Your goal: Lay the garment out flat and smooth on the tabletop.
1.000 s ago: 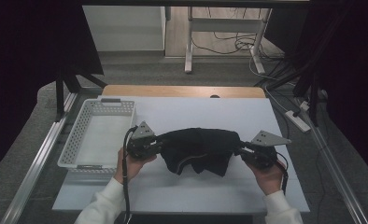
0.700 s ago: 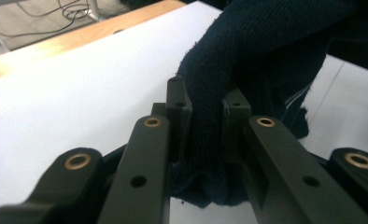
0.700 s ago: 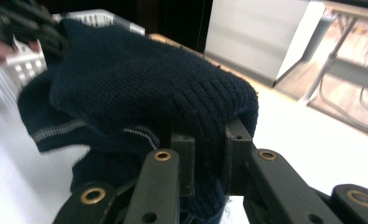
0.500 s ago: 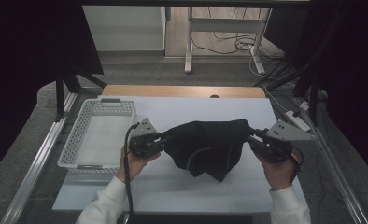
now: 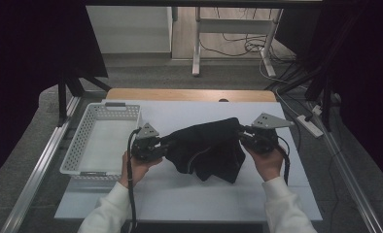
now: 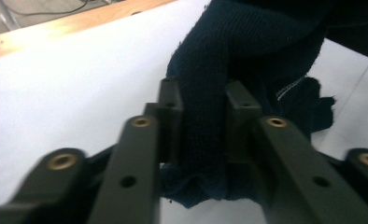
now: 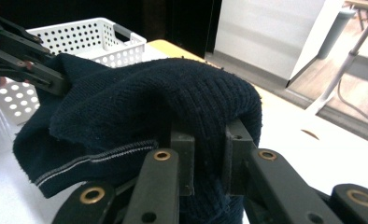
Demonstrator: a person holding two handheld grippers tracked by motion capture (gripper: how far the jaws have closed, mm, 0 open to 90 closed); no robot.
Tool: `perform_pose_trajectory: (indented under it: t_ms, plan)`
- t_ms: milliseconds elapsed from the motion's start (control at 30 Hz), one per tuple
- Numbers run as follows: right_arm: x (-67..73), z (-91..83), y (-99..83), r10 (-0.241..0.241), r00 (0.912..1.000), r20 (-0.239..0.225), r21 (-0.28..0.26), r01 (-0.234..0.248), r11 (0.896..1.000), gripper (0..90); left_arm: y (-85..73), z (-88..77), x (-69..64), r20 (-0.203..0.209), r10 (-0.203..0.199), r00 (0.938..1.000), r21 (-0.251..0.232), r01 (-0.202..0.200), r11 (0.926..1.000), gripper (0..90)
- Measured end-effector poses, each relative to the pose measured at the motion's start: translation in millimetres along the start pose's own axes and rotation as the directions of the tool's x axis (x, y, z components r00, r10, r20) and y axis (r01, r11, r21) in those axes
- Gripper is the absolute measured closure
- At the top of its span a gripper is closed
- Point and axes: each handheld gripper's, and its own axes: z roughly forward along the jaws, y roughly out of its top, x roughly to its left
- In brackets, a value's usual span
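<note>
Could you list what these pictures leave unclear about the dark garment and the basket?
- The dark navy knitted garment: what kind it is; bunched and hanging in folds in the high view.
- Pad contact of the left tool: the fabric covers it in the left gripper view.
- The white perforated plastic basket: the garment and the frame's edge cut it off in the right gripper view.

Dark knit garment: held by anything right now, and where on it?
Yes. The dark knit garment is pinched at both ends: left gripper on a bunched fold at its left end, right gripper on its right end.
</note>
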Motion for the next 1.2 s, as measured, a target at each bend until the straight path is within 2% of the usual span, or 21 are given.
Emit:
perform_pose_trajectory:
  t_ms: [67, 200, 267, 333, 367, 433, 533, 567, 667, 800, 933, 1067, 1200]
  plan:
    - [-1.8, 8.2, -2.9, 0.010, 0.9999, -0.004, 0.011, -0.010, 1.000, 78.2, -0.9, 0.6, 0.9, -0.006, 0.000, 1.0000, 0.008, 0.000, 1.0000, 64.7]
    - [-3.6, 26.2, -6.9, 0.014, 0.9997, -0.021, 0.039, -0.014, 0.999, 77.8, -0.4, -0.7, -0.3, -0.033, 0.009, 0.9994, 0.007, -0.009, 0.9999, 43.1]
    - [-3.8, 39.2, -9.2, 0.021, 0.9993, -0.032, 0.056, -0.019, 0.998, 73.5, 0.2, -2.6, -1.2, -0.043, 0.013, 0.9990, 0.004, -0.013, 0.9999, 38.3]
    - [-5.2, 58.0, -12.3, 0.059, 0.9962, -0.064, 0.132, -0.050, 0.990, 55.4, 0.4, -4.0, -2.8, -0.055, 0.023, 0.9982, 0.007, -0.022, 0.9997, 34.8]
    - [-4.9, 65.6, -13.8, 0.077, 0.9950, -0.063, 0.165, -0.066, 0.984, 46.1, 0.3, -4.8, -3.7, -0.059, 0.026, 0.9979, 0.005, -0.025, 0.9997, 33.8]
    - [-3.8, 70.7, -15.4, 0.093, 0.9935, -0.066, 0.182, -0.079, 0.980, 31.6, -0.2, -6.0, -5.4, -0.059, 0.037, 0.9976, 0.006, -0.037, 0.9993, 32.7]
    - [-2.9, 56.4, -13.8, 0.109, 0.9922, -0.060, 0.098, -0.103, 0.990, 26.2, 0.0, -5.4, -8.0, -0.047, 0.059, 0.9971, 0.010, -0.059, 0.9982, 32.3]
    - [-3.7, 49.1, -13.0, 0.114, 0.9915, -0.063, 0.076, -0.109, 0.991, 25.5, 0.3, -4.4, -9.1, -0.046, 0.064, 0.9969, 0.014, -0.063, 0.9979, 32.0]
    - [-7.3, 25.7, -12.7, 0.117, 0.9925, -0.035, 0.036, -0.116, 0.993, 24.3, 1.1, -0.8, -12.3, -0.042, 0.075, 0.9963, 0.025, -0.074, 0.9969, 31.7]
    - [-11.3, 0.7, -23.7, 0.123, 0.9923, -0.012, 0.037, -0.123, 0.992, 25.1, 2.5, 1.9, -16.8, -0.043, 0.087, 0.9953, 0.032, -0.086, 0.9958, 31.2]
    - [-12.6, -13.1, -43.6, 0.123, 0.9925, 0.002, 0.065, -0.122, 0.990, 26.4, 4.2, 7.1, -19.3, -0.036, 0.097, 0.9946, 0.042, -0.096, 0.9945, 31.3]
    - [-16.2, -14.1, -61.0, 0.132, 0.9911, 0.016, 0.101, -0.133, 0.986, 26.8, 8.2, 18.5, -20.8, -0.029, 0.118, 0.9926, 0.071, -0.116, 0.9907, 31.3]
    - [-17.2, -6.8, -67.4, 0.125, 0.9917, 0.031, 0.132, -0.128, 0.983, 27.9, 14.2, 31.7, -19.6, -0.025, 0.131, 0.9910, 0.099, -0.128, 0.9867, 31.2]
